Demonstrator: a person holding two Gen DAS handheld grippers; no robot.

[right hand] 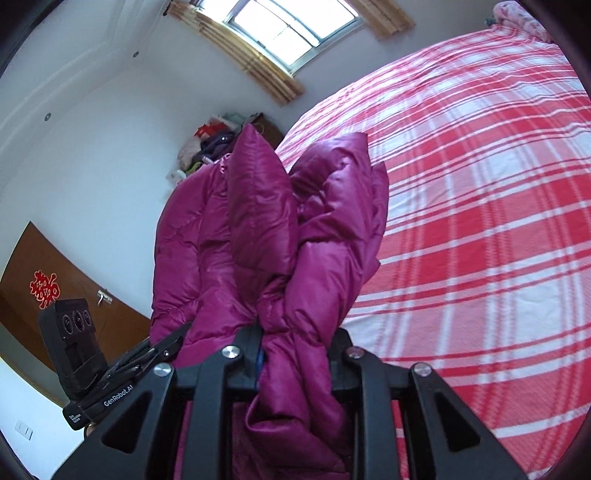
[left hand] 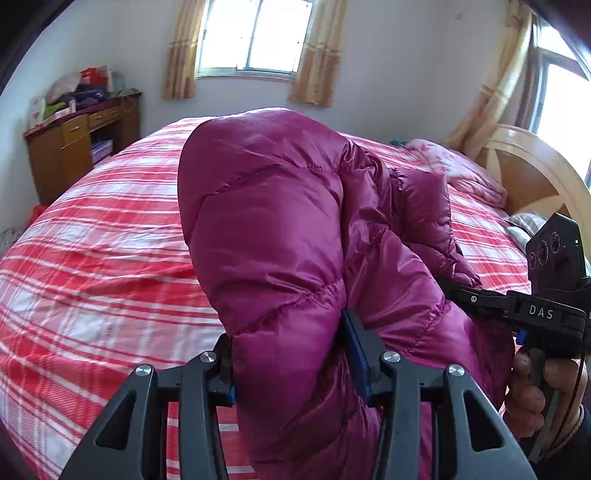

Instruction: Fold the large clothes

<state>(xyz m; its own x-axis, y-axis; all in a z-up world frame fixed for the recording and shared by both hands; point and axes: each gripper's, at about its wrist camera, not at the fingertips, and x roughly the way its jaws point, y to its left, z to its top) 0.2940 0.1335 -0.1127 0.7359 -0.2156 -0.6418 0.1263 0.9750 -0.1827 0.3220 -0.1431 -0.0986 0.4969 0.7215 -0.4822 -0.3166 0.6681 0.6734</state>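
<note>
Black left claw [left hand: 291,354] w/ silver screws, blue pads, right claw [right hand: 295,350] alike (body marked DAS), bare-skinned hand [left hand: 532,391]

A wide bed [left hand: 110,240] fills the room, spread with a red-and-white plaid cover [right hand: 480,221]. At its head, a pale wooden headboard [left hand: 532,177] with a pink quilt [left hand: 458,170] bunched near it. Left of the bed, a wooden desk [left hand: 74,147] — bags and clothes heaped on top. Curtained window [left hand: 255,33] on the far wall, and a brown door [right hand: 55,295] bearing a red paper-cut.
</note>
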